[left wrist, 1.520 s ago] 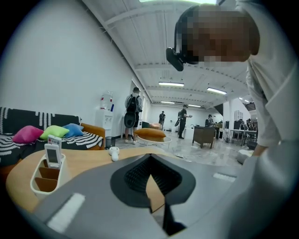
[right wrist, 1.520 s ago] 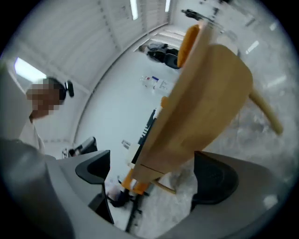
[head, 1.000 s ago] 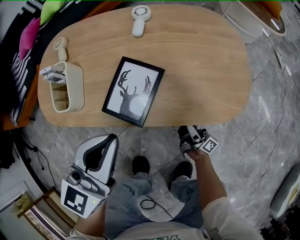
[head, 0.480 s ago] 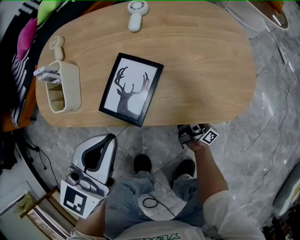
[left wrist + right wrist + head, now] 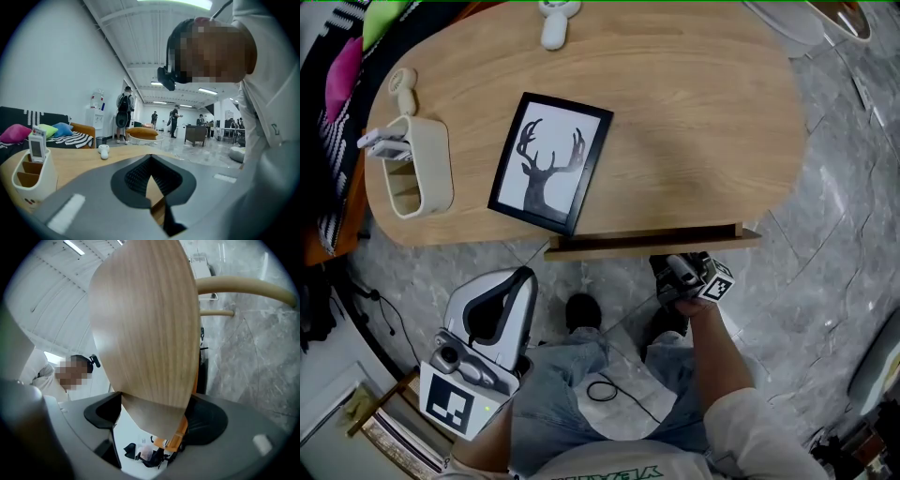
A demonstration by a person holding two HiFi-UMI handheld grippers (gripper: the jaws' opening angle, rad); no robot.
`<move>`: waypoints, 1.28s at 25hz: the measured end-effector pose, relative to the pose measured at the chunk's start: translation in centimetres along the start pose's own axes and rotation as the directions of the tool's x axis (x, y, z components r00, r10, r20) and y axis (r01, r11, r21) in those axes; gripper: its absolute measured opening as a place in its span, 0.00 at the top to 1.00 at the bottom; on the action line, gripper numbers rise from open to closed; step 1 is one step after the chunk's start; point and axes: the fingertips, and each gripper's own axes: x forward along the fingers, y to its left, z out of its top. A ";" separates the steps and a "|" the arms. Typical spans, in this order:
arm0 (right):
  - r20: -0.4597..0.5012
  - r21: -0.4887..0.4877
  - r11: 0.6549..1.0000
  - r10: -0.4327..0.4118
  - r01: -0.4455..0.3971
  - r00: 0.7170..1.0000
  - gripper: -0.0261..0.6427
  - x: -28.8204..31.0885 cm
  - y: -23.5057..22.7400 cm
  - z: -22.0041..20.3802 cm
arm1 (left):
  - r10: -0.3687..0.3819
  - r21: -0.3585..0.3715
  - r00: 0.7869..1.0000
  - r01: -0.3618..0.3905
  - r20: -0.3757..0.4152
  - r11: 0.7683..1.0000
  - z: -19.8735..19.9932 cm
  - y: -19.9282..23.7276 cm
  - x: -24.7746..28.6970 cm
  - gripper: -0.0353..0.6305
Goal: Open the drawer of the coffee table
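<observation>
Along the lower edge of the coffee table (image 5: 694,122) in the head view, the drawer (image 5: 647,242) stands out a short way. A thin strip of its front and dark inside shows below the tabletop. Just beneath that strip, right of centre, sits the right gripper (image 5: 673,270). Its own view shows a wooden panel filling the space between its jaws, both pads against it. We take that to be the drawer front, clamped. At the lower left of the head view the left gripper (image 5: 517,281) hangs well clear of the table, its jaws closed together on nothing. A framed deer picture (image 5: 549,161) lies on the tabletop, up and left of the drawer.

We judge the pull to be under way but barely begun, since most of the drawer sits under the top. The next move calls for a straight, level draw toward the person, with the grip firm so the panel does not slip from the pads.
</observation>
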 end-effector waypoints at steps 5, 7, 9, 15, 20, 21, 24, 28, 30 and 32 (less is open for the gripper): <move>-0.045 0.031 0.999 -0.015 0.016 0.999 0.34 -4.2 2.6 -4.2 | -0.053 -0.011 0.998 0.053 -0.024 0.999 0.6 -2.2 -0.3 0.95; -0.040 0.034 0.999 -0.026 0.027 0.999 0.34 -5.4 3.2 -5.2 | -0.069 -0.015 0.997 0.068 -0.027 0.998 0.7 -2.9 -0.5 0.95; -0.052 0.021 0.999 -0.031 0.032 0.998 0.34 -5.8 3.8 -5.7 | -0.080 -0.025 0.996 0.080 -0.032 0.997 0.6 -3.5 -0.8 0.95; -0.077 0.031 0.998 -0.059 0.061 0.995 0.34 -6.4 3.8 -6.4 | -0.105 -0.038 0.993 0.103 -0.048 0.994 0.7 -4.8 -1.4 0.95; -0.058 0.083 0.974 -0.204 0.209 0.977 0.34 -8.6 2.4 -7.4 | -0.107 -0.040 0.993 0.105 -0.047 0.994 1.4 -4.9 -2.1 0.95; -0.058 0.082 0.968 -0.235 0.239 0.970 0.36 -9.0 2.2 -7.4 | -0.107 -0.043 0.993 0.105 -0.047 0.994 1.6 -5.0 -2.3 0.95; -0.060 0.073 0.950 -0.300 0.304 0.952 0.41 -9.4 2.1 -7.3 | -0.108 -0.048 0.993 0.105 -0.052 0.993 2.2 -4.9 -2.8 0.95; -0.087 0.015 0.877 -0.477 0.480 0.875 0.41 -11.0 1.8 -6.9 | -0.095 -0.057 0.994 0.092 -0.057 0.994 4.0 -4.7 -3.7 0.95; -0.116 -0.042 0.820 -0.572 0.571 0.812 0.41 -12.3 2.6 -6.3 | -0.089 -0.059 0.995 0.086 -0.050 0.995 5.8 -4.6 -4.1 0.95; -0.154 -0.095 0.776 -0.631 0.624 0.761 0.41 -13.3 5.2 -5.3 | -0.080 -0.049 0.996 0.078 -0.037 0.996 8.5 -4.6 -4.4 0.95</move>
